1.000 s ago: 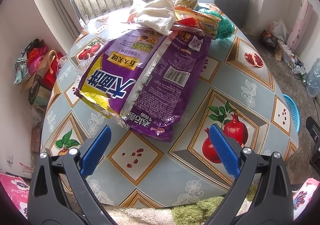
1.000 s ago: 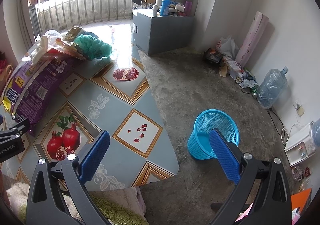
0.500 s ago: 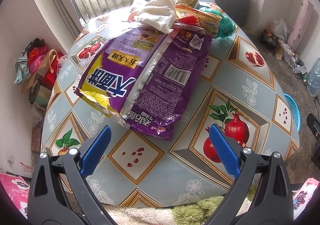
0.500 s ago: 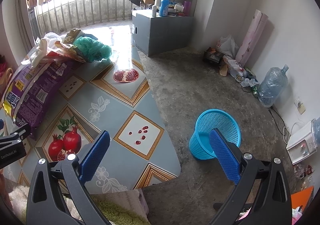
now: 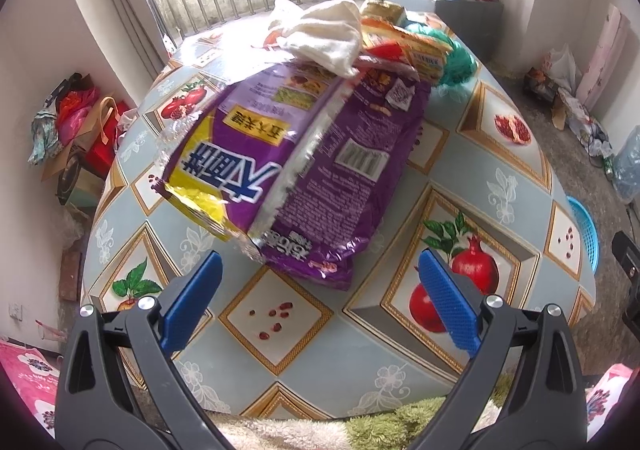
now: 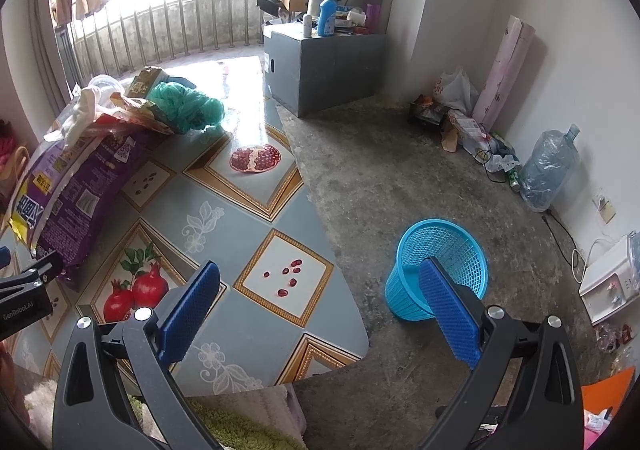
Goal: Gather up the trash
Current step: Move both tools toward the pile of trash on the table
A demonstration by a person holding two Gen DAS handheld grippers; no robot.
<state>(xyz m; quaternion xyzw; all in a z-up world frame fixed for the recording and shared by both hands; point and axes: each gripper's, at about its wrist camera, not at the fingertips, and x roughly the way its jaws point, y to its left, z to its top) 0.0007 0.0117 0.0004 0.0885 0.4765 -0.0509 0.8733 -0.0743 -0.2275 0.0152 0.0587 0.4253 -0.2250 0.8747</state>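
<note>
- A large purple bag (image 5: 316, 169) is seen lying flat on the desk (image 5: 500, 177), just ahead of the left gripper (image 5: 320, 302), whose blue pads are spread wide with nothing between them.
- A white cloth (image 5: 324, 31) is piled on the far end of the bag, with an orange and yellow wrapper (image 5: 416, 45) and a green mesh bundle (image 5: 460, 61) touching it on the right.
- White Chinese characters on a blue band, a yellow label with more characters, a barcode and a QR code are printed on the bag; the characters appear upside down and are not read with certainty.
- The right gripper (image 6: 320, 310) is held wide open and empty over the near desk edge, well apart from the trash pile.
- A blue basket (image 6: 436, 270) is seen standing upright on the concrete floor beside the desk, partly hidden by the right gripper's pad.
- "GenRobot.AI" is printed on the black body of the left gripper at the left edge of the right wrist view.
- A grey cabinet (image 6: 324, 65) with a blue bottle (image 6: 327, 15) on top, a water jug (image 6: 548, 173) and loose clutter by the wall are seen further off.
- Pomegranate pictures are printed on the desk covering.
</note>
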